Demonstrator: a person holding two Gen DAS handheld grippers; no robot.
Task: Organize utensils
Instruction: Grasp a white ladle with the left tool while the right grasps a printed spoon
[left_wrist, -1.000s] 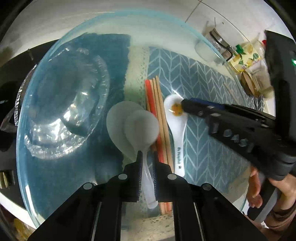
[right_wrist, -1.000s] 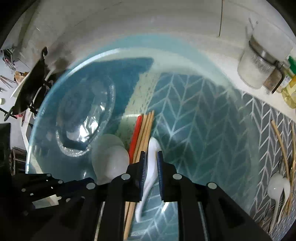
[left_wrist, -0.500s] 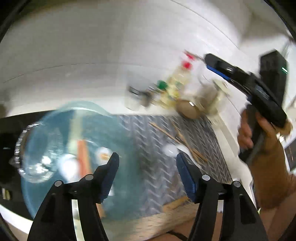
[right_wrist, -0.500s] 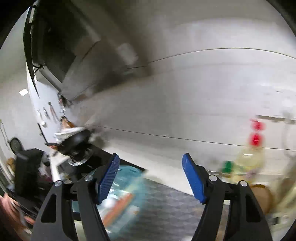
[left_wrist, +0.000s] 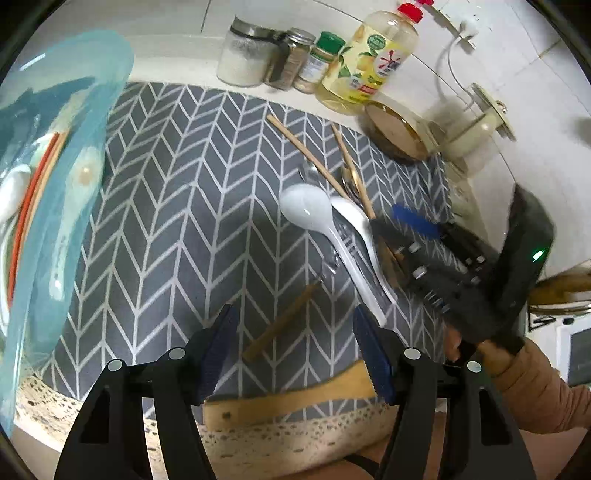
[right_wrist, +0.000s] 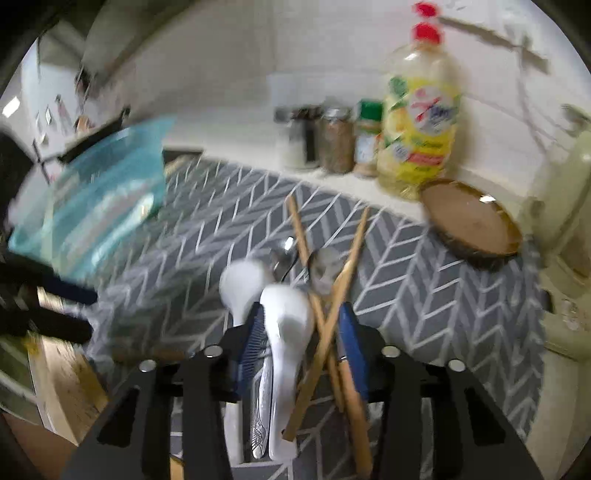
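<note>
Fig. Both grippers have left the blue bowl (left_wrist: 55, 155), where spoons + chopsticks were set down 1 s ago, & now sit over the grey mat (left_wrist: 177, 192): that pair looks delivered, next pick starting. L gripper (left_wrist: 295, 350) wide, empty, above a short stick (left_wrist: 280, 325). R gripper (right_wrist: 306, 350) closing, w/ white spoon (right_wrist: 288, 332) + crossed chopsticks (right_wrist: 328, 295) between jaws, not yet pinched. Spoon: long axis runs along the fingers, bowl end pointing away toward the wall.
</note>
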